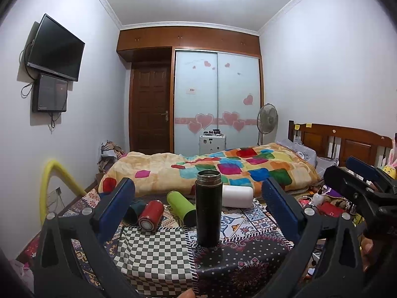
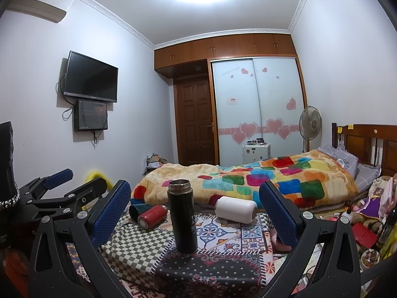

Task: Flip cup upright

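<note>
Left wrist view shows a black flask (image 1: 208,207) standing upright, mouth up, on the patchwork-covered tabletop (image 1: 153,255), centred between the spread blue pads of the left hand-held gripper (image 1: 198,213), which touch nothing. Behind it four other cups lie on their sides: a white one (image 1: 237,196) far right, a green one (image 1: 180,208) just left of the flask, a red one (image 1: 151,215) further left with its base toward the camera, and a dark teal one (image 1: 135,212) at the far left. The right hand-held gripper (image 2: 196,213) is likewise spread wide and empty, framing the same flask from slightly to the right.

Judging by this, the black flask is already righted and both tools are free, so the step in hand looks like choosing a next toppled cup. That calls for reaching past the flask without knocking it, closing across a lying body such as the white or green cup, then rotating it onto its base.
</note>
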Motion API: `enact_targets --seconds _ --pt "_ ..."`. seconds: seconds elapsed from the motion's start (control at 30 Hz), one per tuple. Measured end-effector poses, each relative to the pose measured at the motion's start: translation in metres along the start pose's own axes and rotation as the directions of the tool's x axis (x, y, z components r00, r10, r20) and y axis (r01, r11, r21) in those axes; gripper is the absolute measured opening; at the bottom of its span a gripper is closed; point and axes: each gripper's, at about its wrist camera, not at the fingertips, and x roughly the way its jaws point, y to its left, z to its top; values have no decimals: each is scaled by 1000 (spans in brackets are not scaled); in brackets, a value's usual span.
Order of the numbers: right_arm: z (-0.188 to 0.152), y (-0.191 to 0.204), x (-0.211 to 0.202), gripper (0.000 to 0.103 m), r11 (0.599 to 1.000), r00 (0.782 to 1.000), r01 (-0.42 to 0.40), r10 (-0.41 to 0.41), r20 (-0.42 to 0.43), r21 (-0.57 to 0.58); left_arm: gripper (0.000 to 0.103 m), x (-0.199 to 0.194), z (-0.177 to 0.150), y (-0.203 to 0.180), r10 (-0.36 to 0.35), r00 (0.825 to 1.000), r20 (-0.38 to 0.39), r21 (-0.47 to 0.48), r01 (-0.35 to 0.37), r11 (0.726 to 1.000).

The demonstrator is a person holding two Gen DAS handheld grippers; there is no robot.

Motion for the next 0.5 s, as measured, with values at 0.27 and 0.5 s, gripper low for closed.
enact_targets --seconds 0.27,0.5 --pt "-1 1 2 103 1000 1000 2 -2 -4 -2 103 1 -2 -2 -7 1000 -8 5 7 1000" --pt "-4 2 4 103 1000 1000 3 -3 -6 -4 103 2 -2 1 0 1000 -10 -8 0 1000"
